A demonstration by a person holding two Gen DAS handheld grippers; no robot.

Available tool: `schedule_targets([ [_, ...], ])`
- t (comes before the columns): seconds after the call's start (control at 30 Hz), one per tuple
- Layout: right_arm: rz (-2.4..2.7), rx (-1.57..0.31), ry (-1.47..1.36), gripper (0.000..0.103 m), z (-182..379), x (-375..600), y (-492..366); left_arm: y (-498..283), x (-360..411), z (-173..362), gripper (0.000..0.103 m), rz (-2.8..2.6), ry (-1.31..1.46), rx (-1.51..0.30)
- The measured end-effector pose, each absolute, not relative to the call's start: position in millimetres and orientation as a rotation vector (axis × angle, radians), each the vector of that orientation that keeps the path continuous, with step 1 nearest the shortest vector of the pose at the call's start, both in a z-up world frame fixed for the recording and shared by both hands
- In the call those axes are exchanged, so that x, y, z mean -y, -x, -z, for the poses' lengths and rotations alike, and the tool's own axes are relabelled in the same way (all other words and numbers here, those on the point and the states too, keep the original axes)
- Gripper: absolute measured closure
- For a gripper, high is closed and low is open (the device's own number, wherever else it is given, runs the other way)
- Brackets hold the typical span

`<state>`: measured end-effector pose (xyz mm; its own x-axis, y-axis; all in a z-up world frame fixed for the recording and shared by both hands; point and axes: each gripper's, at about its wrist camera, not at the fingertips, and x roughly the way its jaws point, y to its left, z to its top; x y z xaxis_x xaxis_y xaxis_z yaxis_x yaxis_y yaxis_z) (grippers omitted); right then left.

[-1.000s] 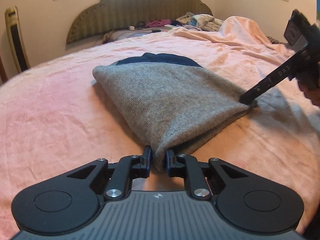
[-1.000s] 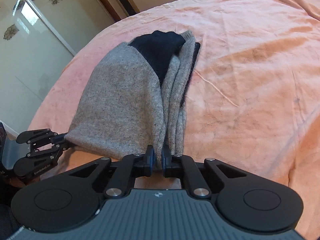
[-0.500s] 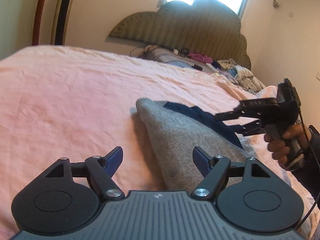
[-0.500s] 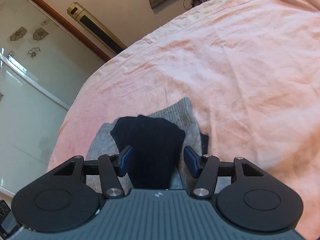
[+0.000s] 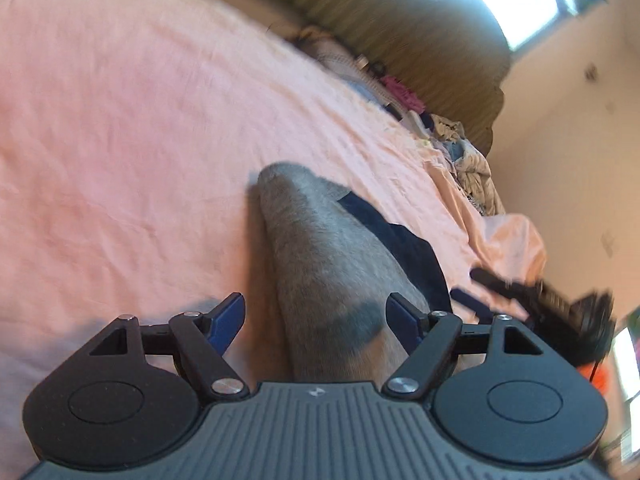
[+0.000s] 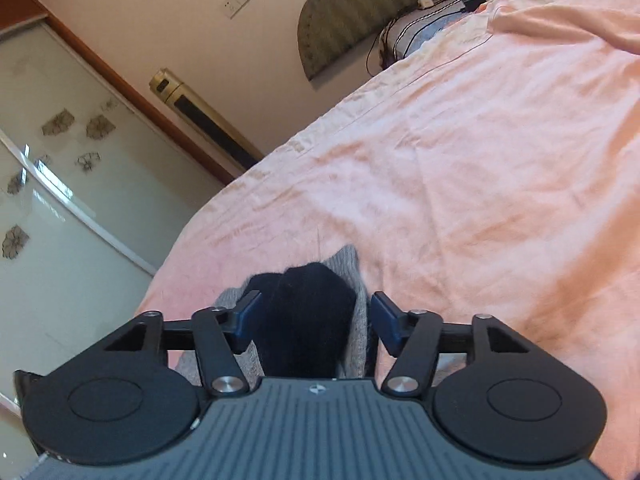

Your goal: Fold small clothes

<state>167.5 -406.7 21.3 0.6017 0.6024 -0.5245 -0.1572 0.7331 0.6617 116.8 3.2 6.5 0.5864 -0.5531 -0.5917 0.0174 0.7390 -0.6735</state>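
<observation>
A folded grey knit garment (image 5: 320, 264) with a dark navy part (image 5: 404, 244) lies on the pink bed cover (image 5: 120, 120). My left gripper (image 5: 318, 318) is open and empty, raised over the garment's near end. My right gripper (image 6: 314, 320) is open and empty above the navy part (image 6: 304, 312), with a grey edge (image 6: 347, 258) showing beyond it. The right gripper also shows, blurred, in the left wrist view (image 5: 532, 292) at the right of the garment.
A padded olive headboard (image 5: 420, 40) and a heap of loose clothes (image 5: 468, 164) are at the far end of the bed. A gold tower appliance (image 6: 204, 116) and glass wardrobe doors (image 6: 60, 184) stand past the bed's left side. Cables (image 6: 404, 32) lie by the headboard.
Both grippers let go of the grey garment's corners and opened. Both have lifted and tilted up away from the folded garment, which stays on the bed.
</observation>
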Motion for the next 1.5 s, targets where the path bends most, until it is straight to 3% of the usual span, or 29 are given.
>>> schedule_targets([
  [0.17, -0.503, -0.932, -0.578, 0.040, 2, 385, -190, -147, 5, 9, 0.028, 0.398, 0.804, -0.915],
  [0.2, -0.521, -0.922, -0.589, 0.039, 4, 380, -192, -150, 9, 9, 0.034, 0.392, 0.799, -0.916],
  [0.23, -0.524, -0.926, -0.600, 0.051, 7, 377, -195, -152, 14, 9, 0.068, 0.373, 0.763, -0.932],
  [0.27, -0.525, -0.955, -0.625, 0.074, 13, 375, -200, -153, 20, 10, 0.073, 0.354, 0.707, -0.951],
  [0.37, -0.539, -0.910, -0.602, 0.075, 8, 365, -192, -148, 22, 0, 0.080, 0.352, 0.618, -0.916],
  [0.7, -0.644, -0.804, -0.684, 0.076, -22, 295, -213, -169, -29, -65, 0.083, 0.266, 0.379, -0.801],
  [0.73, -0.626, -0.799, -0.696, 0.075, -20, 287, -219, -177, -34, -66, 0.080, 0.260, 0.338, -0.810],
  [0.8, -0.552, -0.817, -0.661, 0.063, -12, 273, -226, -189, -43, -57, 0.074, 0.219, 0.275, -0.853],
  [0.83, -0.512, -0.854, -0.632, 0.048, -8, 269, -225, -188, -51, -51, 0.074, 0.147, 0.286, -0.898],
  [0.87, -0.499, -0.878, -0.618, 0.045, -6, 269, -221, -180, -60, -47, 0.074, 0.124, 0.330, -0.916],
  [0.93, -0.556, -0.877, -0.611, 0.045, -2, 279, -197, -147, -78, -39, 0.066, 0.206, 0.470, -0.879],
  [0.97, -0.571, -0.882, -0.607, 0.045, 0, 285, -185, -128, -83, -34, 0.051, 0.232, 0.525, -0.881],
  [1.0, -0.575, -0.902, -0.601, 0.044, 3, 293, -170, -111, -86, -29, 0.046, 0.250, 0.566, -0.888],
  [1.13, -0.619, -0.970, -0.618, 0.044, 14, 304, -120, -61, -77, -4, 0.044, 0.332, 0.655, -0.911],
  [1.2, -0.656, -0.981, -0.618, 0.044, 18, 297, -103, -49, -67, -1, 0.045, 0.360, 0.641, -0.891],
  [1.23, -0.666, -0.985, -0.627, 0.045, 19, 293, -99, -48, -64, 0, 0.060, 0.357, 0.623, -0.893],
  [1.27, -0.667, -1.002, -0.630, 0.058, 21, 290, -98, -48, -60, 1, 0.088, 0.348, 0.612, -0.923],
  [1.3, -0.666, -1.033, -0.610, 0.073, 21, 286, -99, -49, -59, 4, 0.088, 0.341, 0.619, -0.952],
  [1.33, -0.668, -1.042, -0.584, 0.081, 20, 285, -97, -47, -61, 2, 0.089, 0.335, 0.623, -0.948],
  [1.5, -0.658, -0.990, -0.395, 0.083, 7, 283, -73, -20, -66, -18, 0.090, 0.309, 0.456, -0.916],
])
